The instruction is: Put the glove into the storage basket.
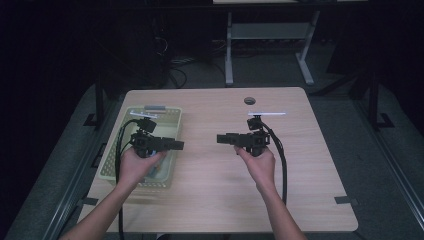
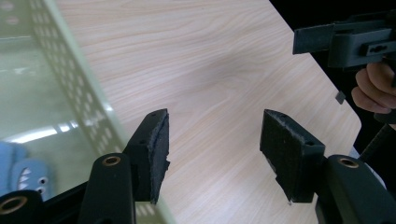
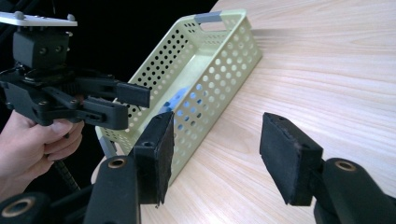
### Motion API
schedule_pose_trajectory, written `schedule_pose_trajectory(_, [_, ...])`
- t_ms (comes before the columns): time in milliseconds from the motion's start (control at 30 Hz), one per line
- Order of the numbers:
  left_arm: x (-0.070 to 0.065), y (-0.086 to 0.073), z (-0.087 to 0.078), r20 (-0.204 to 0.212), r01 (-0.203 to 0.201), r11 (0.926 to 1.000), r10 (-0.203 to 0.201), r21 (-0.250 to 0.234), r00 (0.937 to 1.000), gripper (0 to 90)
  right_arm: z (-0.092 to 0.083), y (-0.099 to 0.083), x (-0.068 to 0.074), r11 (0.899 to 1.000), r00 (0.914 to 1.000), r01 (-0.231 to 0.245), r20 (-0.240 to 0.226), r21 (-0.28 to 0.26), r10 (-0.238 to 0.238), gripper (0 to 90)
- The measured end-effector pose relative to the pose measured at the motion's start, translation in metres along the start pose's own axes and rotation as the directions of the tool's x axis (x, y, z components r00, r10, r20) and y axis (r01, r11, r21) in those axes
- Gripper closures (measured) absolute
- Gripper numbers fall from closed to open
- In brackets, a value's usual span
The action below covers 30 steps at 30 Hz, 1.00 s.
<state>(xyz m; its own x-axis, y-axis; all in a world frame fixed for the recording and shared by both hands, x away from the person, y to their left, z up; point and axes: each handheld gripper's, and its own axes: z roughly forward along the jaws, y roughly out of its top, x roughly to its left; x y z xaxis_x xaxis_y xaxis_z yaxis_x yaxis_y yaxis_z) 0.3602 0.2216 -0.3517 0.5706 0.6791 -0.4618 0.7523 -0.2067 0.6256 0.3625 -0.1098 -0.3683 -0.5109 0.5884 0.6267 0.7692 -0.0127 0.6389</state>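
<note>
At the left of the wooden surface (image 1: 210, 195) stands a pale green perforated basket (image 1: 169, 116), long side running away from the person, with a grey handle at its far end. A blue soft toy (image 2: 21, 170) with a pale face and small dark eyes lies on the basket's floor at the near end; in the right gripper view it shows as a blue patch (image 3: 177, 100) through the holes of the side wall. The left hand (image 1: 136, 167) holds the left gripper (image 1: 178, 145) above the near half of the basket, pointing level toward the middle of the surface, its tips just past the basket's right rim. In the left gripper view its 2 fingers (image 2: 156, 149) stand spread apart with bare wood between them and pinch nothing; the basket's rim passes just beside the left one. The middle of the surface between the 2 grippers is bare wood. The right hand (image 1: 260, 165) holds the right gripper (image 1: 220, 138) over the surface, well apart from the basket, pointing level back at the left gripper so that the 2 face each other tip to tip with a gap between. Its fingers (image 3: 289, 158) are also spread, with nothing held between them. A cable trails from each gripper toward the person, and a small round hole (image 1: 249, 100) sits near the far edge.
</note>
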Motion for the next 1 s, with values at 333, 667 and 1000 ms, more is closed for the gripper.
schedule_pose_trajectory(333, [-0.015, 0.002, 0.011, 0.036, -0.029, 0.9996, 0.029, 0.004, 0.9989, 40.6, -0.018, -0.006, -0.012, 0.999, 0.9994, -0.023, 0.027, -0.025, 0.023, 42.4])
schedule_pose_trajectory(667, [-0.029, 0.000, 0.024, 0.072, -0.047, 0.9987, 0.046, 0.020, 0.9964, 40.1, -0.036, -0.016, -0.029, 0.998, 0.9972, -0.043, 0.059, -0.044, 0.046, 40.4])
schedule_pose_trajectory(1000, [-0.041, 0.000, 0.035, 0.090, -0.074, 0.9969, 0.071, 0.027, 0.9933, 40.1, -0.051, -0.024, -0.041, 0.996, 0.9936, -0.068, 0.086, -0.061, 0.073, 39.2])
